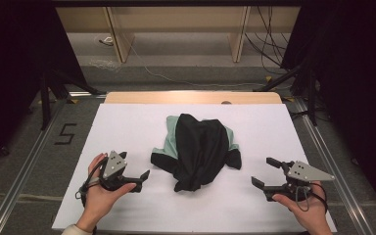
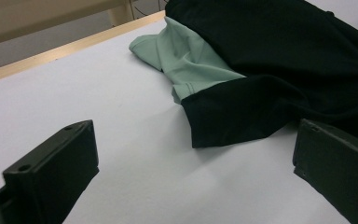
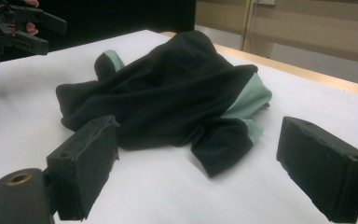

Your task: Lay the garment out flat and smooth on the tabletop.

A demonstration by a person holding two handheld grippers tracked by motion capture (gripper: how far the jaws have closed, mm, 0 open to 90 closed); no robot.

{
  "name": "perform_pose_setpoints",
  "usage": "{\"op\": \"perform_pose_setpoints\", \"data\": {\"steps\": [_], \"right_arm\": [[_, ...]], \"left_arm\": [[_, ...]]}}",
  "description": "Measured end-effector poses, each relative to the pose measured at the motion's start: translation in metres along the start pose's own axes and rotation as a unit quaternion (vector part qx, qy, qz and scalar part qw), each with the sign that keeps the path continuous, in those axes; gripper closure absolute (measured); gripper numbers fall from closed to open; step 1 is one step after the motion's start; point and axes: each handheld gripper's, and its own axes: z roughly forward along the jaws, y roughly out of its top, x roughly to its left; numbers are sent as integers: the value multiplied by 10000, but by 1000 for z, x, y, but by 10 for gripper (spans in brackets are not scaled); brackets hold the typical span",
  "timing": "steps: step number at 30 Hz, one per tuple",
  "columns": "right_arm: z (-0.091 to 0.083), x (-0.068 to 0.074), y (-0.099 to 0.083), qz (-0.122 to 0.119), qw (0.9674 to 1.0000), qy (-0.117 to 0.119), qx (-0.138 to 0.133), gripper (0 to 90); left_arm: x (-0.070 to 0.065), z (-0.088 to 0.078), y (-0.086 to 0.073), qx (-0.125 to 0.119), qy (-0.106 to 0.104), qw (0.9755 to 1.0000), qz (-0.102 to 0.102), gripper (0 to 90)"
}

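A crumpled garment (image 1: 198, 149), black with mint-green parts, lies in a heap at the middle of the white table top (image 1: 127, 127). My left gripper (image 1: 143, 180) rests in a hand left of the heap, jaws pointing toward it and open with nothing between them. In the left gripper view a black sleeve of the garment (image 2: 242, 112) lies just ahead of the open left gripper (image 2: 193, 154). My right gripper (image 1: 264, 172) is held right of the heap, open and empty. The right gripper view has the garment (image 3: 168, 88) beyond the spread right gripper (image 3: 198, 154), and the left gripper (image 3: 23, 23) farther off.
A wooden strip (image 1: 191, 97) borders the table's far edge. Behind it stand shelf legs (image 1: 120, 39) and loose cables (image 1: 269, 44) on the floor. A taped number 5 (image 1: 66, 133) marks the floor at left. Metal rails (image 1: 323, 147) run along both sides.
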Motion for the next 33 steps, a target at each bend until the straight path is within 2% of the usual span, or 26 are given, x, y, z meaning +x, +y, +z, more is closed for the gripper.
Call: {"op": "perform_pose_setpoints", "data": {"steps": [3, 5, 7, 8, 10, 15, 17, 18, 19, 21, 22, 23, 26, 28, 29, 30, 31, 32, 33], "right_arm": [[0, -1, 0, 9, 10000, -1, 3, 134], [0, -1, -1, 11, 10000, -12, 17, 135], [1, -2, -1, 25, 10000, -26, 22, 135], [0, -2, -1, 12, 10000, -48, 29, 135], [0, -2, -1, 5, 10000, -50, 36, 135], [4, -1, 0, -44, 9999, -53, 78, 136], [4, 0, 1, -33, 10000, -54, 73, 137], [4, 0, 1, -43, 9999, -70, 80, 138], [4, 0, 1, -43, 9999, -70, 80, 138], [4, 0, 1, -47, 9999, -78, 85, 139], [4, 0, 1, -46, 9999, -84, 92, 142], [4, 0, 1, -46, 9999, -84, 92, 142], [5, 0, 1, -44, 9999, -89, 96, 145], [5, 0, 0, -43, 9999, -83, 127, 146], [7, 0, 0, -47, 9999, -54, 137, 147], [7, 0, 0, -47, 9999, -54, 137, 147], [7, 0, 0, -40, 9999, -50, 152, 148], [8, 1, 0, -39, 9998, -47, 170, 150], [8, 1, 0, -39, 9998, -47, 170, 150]], "left_arm": [[-3, 3, 1, 19, -67, 10000, -19, 0], [-8, 7, 4, -25, -210, 9998, -73, 0], [-14, 10, 7, -24, -301, 9995, 6, 0], [-20, 15, 10, -15, -456, 9989, 95, 0], [-23, 17, 11, 17, -524, 9985, 154, 0], [-40, 30, 17, 179, -741, 9957, 526, 0], [-47, 36, 18, 276, -890, 9937, 619, 42], [-57, 43, 19, 456, -1016, 9904, 813, 95], [-57, 43, 19, 456, -1016, 9904, 813, 136], [-67, 51, 20, 552, -1147, 9871, 970, 166], [-78, 58, 21, 666, -1320, 9827, 1112, 164], [-78, 58, 21, 666, -1320, 9827, 1112, 174], [-93, 72, 19, 860, -1386, 9766, 1399, 202], [-99, 79, 19, 934, -1441, 9736, 1502, 240], [-103, 86, 19, 989, -1395, 9736, 1510, 286], [-103, 86, 19, 989, -1395, 9736, 1510, 326], [-103, 89, 19, 1011, -1385, 9733, 1525, 326], [-103, 92, 20, 1062, -1405, 9716, 1581, 473], [-103, 92, 20, 1062, -1405, 9716, 1581, 538]]}}
